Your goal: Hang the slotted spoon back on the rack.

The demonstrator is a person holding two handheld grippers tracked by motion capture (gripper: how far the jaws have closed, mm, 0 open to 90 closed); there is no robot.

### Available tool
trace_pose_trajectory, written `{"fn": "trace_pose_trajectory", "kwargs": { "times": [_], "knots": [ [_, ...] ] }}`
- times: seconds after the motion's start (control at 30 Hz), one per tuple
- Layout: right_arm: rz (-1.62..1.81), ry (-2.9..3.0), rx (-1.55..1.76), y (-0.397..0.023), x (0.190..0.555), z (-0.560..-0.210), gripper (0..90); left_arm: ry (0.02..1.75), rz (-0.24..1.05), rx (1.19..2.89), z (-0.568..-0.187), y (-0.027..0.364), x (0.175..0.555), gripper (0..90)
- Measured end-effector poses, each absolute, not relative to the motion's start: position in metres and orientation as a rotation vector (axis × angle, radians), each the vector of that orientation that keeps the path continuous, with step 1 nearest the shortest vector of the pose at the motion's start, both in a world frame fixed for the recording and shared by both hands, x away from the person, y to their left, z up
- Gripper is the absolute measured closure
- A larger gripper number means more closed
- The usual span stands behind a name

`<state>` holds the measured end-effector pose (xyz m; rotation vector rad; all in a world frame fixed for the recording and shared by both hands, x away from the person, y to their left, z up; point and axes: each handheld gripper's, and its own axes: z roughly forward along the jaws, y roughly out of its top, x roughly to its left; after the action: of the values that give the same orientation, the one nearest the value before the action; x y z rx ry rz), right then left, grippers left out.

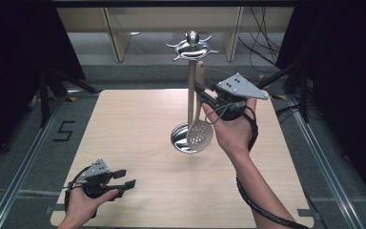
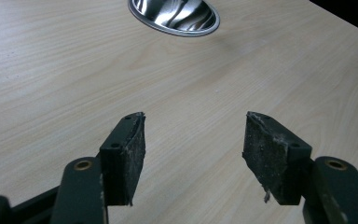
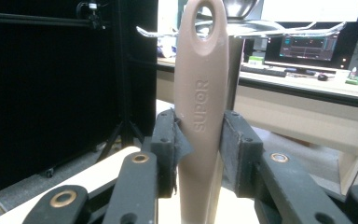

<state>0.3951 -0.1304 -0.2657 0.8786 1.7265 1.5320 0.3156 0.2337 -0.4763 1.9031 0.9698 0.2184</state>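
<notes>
I am pinching the tan handle of the slotted spoon [image 3: 200, 107] in my right claw [image 3: 200, 144], holding it upright beside the post of the utensil stand [image 1: 191, 86], its hanging hole just below the hooked top ring. My left claw [image 2: 193, 154] is resting spread and empty over the worktop [image 1: 138, 133], well apart from the stand's round base. I am judging that the smooth handle could twist or slide between the pads, or the spoon could knock the narrow stand and tip it.
</notes>
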Motion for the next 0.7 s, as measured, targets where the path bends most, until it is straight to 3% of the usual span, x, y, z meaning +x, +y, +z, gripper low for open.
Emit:
{"fn": "trace_pose_trajectory", "kwargs": {
  "times": [0.7],
  "knots": [
    [1.492, 1.727, 0.939, -0.1248, 0.3994, -0.2660, 68.8, 0.967, 0.218, 1.903, -0.4761, 0.2338, 0.3156, 38.1]
  ]
}}
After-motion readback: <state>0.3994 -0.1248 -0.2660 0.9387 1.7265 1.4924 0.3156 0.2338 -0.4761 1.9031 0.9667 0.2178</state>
